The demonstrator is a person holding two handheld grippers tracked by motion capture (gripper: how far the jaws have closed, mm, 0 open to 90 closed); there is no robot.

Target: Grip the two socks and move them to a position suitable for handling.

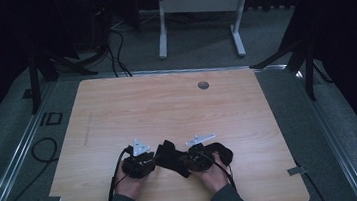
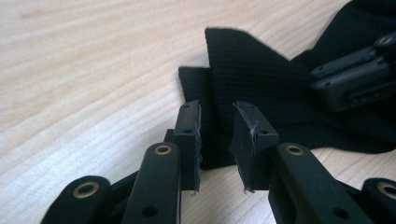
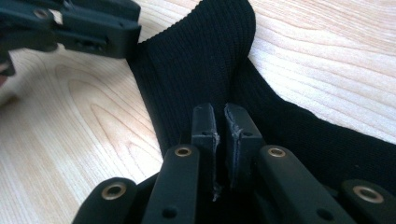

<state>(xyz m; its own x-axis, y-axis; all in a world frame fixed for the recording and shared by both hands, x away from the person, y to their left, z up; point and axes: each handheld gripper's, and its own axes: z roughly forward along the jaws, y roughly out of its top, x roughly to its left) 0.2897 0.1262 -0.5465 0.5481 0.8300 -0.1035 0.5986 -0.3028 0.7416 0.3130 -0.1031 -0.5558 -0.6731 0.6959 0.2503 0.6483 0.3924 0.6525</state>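
Black knit cloth (image 3: 201, 60) on wooden table (image 1: 166, 101); right gripper (image 3: 220, 122) fingers clamped on cloth, left gripper (image 2: 217, 128) fingers apart.

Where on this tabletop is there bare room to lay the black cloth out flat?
The wooden table is bare from the black cloth back to the round grommet, and toward both side edges. It is crowded only near the front edge, where left gripper and right gripper meet the cloth.

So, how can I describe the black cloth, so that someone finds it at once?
Look at the light wooden table, near its front edge where two hands come in. Between them lies the black ribbed knit cloth, crumpled. It is the one soft thing there; the right tool pinches it.
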